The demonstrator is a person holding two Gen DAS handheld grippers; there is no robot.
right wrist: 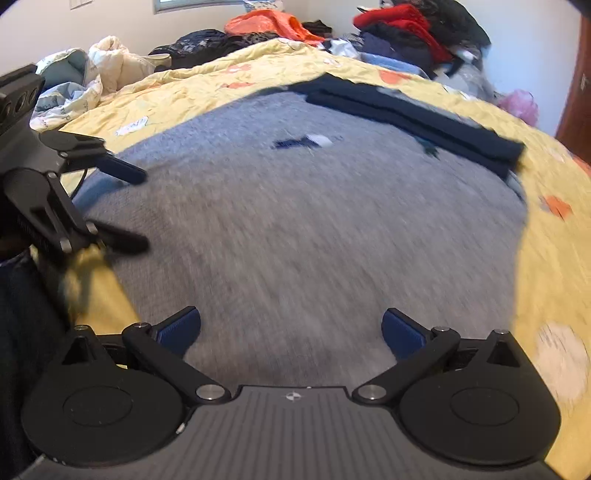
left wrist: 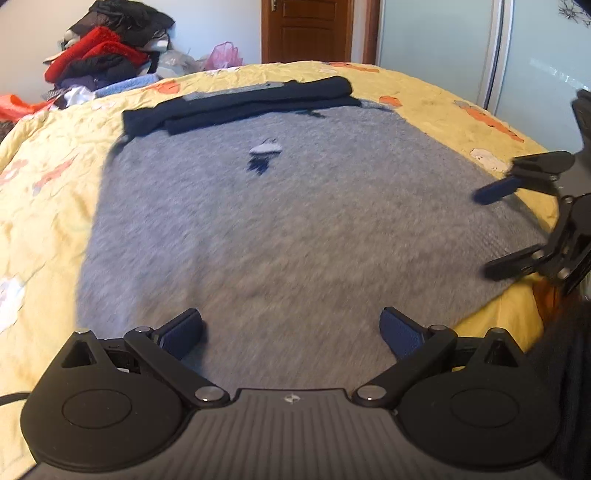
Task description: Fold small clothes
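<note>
A grey knit garment (left wrist: 288,221) lies spread flat on the yellow bedspread (left wrist: 44,192), with a small white and dark label (left wrist: 265,149) near its middle. A dark navy folded piece (left wrist: 243,105) lies across its far edge. My left gripper (left wrist: 291,332) is open and empty above the garment's near edge. My right gripper (left wrist: 484,232) shows at the right, open, over the garment's right edge. In the right wrist view the garment (right wrist: 314,229), label (right wrist: 319,140) and navy piece (right wrist: 413,114) show again, with my right gripper (right wrist: 291,332) open and my left gripper (right wrist: 142,210) open at left.
A heap of red and dark clothes (left wrist: 107,51) is piled beyond the bed's far left corner. A brown door (left wrist: 306,29) and pale wardrobe (left wrist: 443,44) stand behind. A crumpled white duvet (right wrist: 81,81) and orange cloth (right wrist: 269,20) lie past the bed.
</note>
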